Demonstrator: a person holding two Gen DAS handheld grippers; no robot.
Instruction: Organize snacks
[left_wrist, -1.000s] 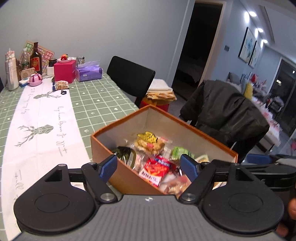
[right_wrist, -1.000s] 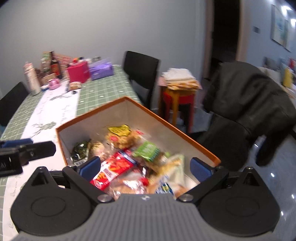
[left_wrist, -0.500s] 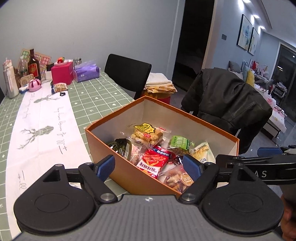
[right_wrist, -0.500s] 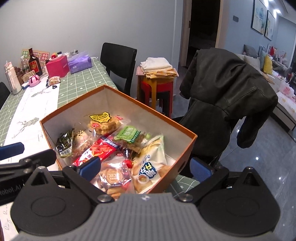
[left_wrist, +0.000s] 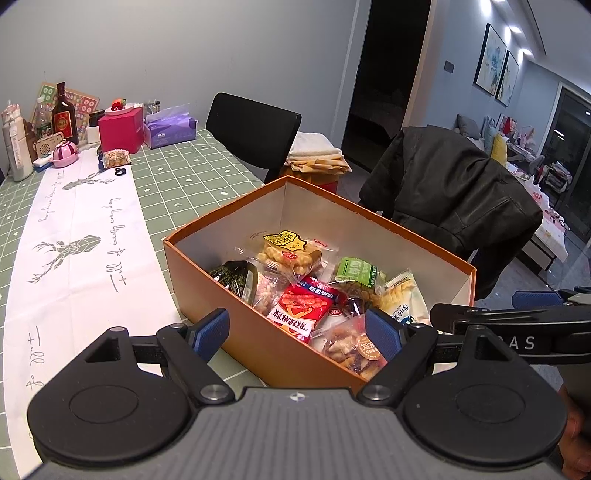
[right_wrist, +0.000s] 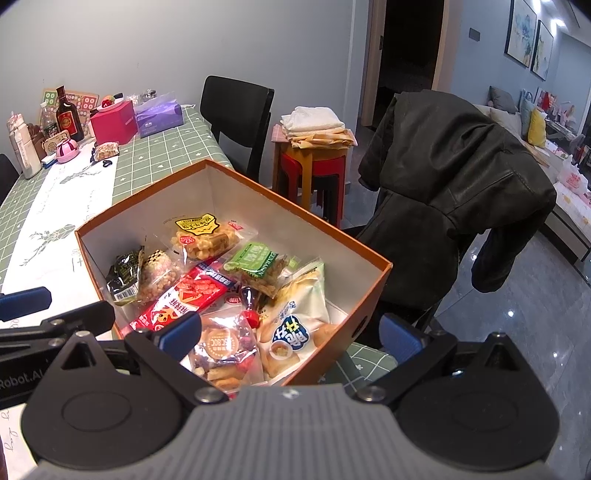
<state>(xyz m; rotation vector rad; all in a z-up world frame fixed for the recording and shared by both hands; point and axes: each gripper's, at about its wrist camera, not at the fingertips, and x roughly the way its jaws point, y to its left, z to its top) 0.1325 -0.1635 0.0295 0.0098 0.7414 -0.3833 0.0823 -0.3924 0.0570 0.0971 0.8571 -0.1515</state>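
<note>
An orange cardboard box (left_wrist: 240, 317) (right_wrist: 369, 291) sits at the near right corner of the table, filled with several snack packets. Among them are a red packet (left_wrist: 303, 306) (right_wrist: 184, 299), a yellow-labelled bag of puffs (left_wrist: 288, 251) (right_wrist: 203, 232), a green packet (left_wrist: 356, 271) (right_wrist: 258, 262) and a white-and-blue bag (right_wrist: 295, 325). My left gripper (left_wrist: 297, 332) hovers open over the box's near wall, holding nothing. My right gripper (right_wrist: 291, 332) hangs open above the box's near right corner, also empty. Each gripper shows at the edge of the other's view.
A green checked tablecloth with a white runner (left_wrist: 74, 243) covers the table. Bottles, a pink box (left_wrist: 120, 129), a purple tissue pack (left_wrist: 170, 127) and a small snack bag (left_wrist: 116, 158) stand at the far end. A black chair (left_wrist: 255, 129), a stool with folded cloths (right_wrist: 314, 147) and a jacket-draped chair (right_wrist: 450, 177) stand to the right.
Both grippers have risen and drawn back from the box, so more of its inside shows. Both stay open. The box and snacks have not moved.
</note>
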